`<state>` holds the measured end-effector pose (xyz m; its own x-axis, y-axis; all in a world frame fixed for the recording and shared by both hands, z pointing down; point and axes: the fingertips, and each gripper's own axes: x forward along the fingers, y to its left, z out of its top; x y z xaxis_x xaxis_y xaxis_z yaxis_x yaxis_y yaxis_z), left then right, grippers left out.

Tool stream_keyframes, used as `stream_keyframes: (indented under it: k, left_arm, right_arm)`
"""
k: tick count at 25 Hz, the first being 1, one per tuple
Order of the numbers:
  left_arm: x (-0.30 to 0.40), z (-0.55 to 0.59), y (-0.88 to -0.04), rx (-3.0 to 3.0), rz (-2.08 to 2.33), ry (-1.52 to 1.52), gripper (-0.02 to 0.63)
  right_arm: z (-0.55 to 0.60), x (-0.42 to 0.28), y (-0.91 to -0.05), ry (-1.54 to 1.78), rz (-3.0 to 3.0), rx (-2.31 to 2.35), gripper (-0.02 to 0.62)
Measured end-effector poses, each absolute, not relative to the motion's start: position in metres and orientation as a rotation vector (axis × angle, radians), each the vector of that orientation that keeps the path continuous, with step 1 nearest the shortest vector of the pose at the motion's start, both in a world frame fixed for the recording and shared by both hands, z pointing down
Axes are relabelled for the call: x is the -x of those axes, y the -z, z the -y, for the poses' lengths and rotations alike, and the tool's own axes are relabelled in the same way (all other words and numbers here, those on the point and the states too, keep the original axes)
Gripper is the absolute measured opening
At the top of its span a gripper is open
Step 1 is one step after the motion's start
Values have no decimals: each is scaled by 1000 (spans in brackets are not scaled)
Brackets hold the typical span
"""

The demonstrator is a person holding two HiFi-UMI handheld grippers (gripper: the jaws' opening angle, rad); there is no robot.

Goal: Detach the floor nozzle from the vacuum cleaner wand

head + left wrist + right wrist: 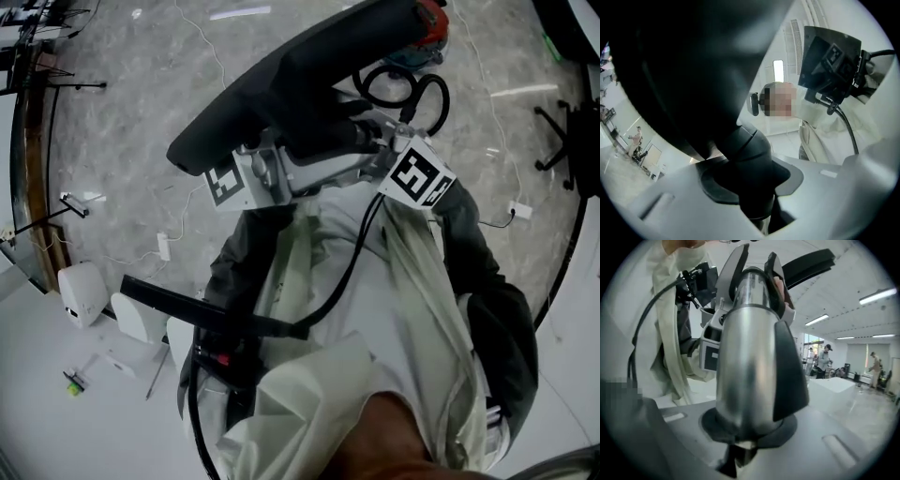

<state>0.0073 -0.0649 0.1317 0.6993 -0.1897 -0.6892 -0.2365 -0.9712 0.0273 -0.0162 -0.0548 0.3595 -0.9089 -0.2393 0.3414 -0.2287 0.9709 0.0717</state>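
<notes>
The dark floor nozzle is held up in front of the person, lying crosswise above both grippers. My left gripper, with its marker cube at the left, is shut on the nozzle's black neck, which fills the space between its jaws. The silver wand with a dark side strip runs up from my right gripper, which is shut on it. The wand's far end reaches the nozzle beside the left gripper's cube. In the head view the right gripper sits under the nozzle and the wand is hidden.
Cables trail over the marble floor. White devices stand at the lower left, and a chair base at the right. A black cable hangs down the person's pale coat. People stand far off by a white table.
</notes>
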Motion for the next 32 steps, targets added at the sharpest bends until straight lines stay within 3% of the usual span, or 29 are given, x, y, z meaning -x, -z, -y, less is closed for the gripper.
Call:
stream_keyframes:
  k: [8, 15, 24, 30, 32]
  left_arm:
    - [-1, 71, -136, 2794, -382, -1066, 135]
    - [7, 56, -159, 3034, 131, -1149, 135]
    - [1, 69, -155, 2933, -151, -1039, 115]
    - [3, 36, -161, 3060, 402, -1016, 114]
    - [-4, 31, -160, 3048, 383, -1008, 114]
  right_arm:
    - [106, 7, -348, 101, 2446, -1074, 69]
    - [35, 23, -381, 19, 2505, -60, 81]
    - [89, 18, -362, -10, 2375, -848, 103]
    - [29, 39, -365, -66, 2566, -202, 95]
    - [26, 32, -365, -62, 2563, -171, 95]
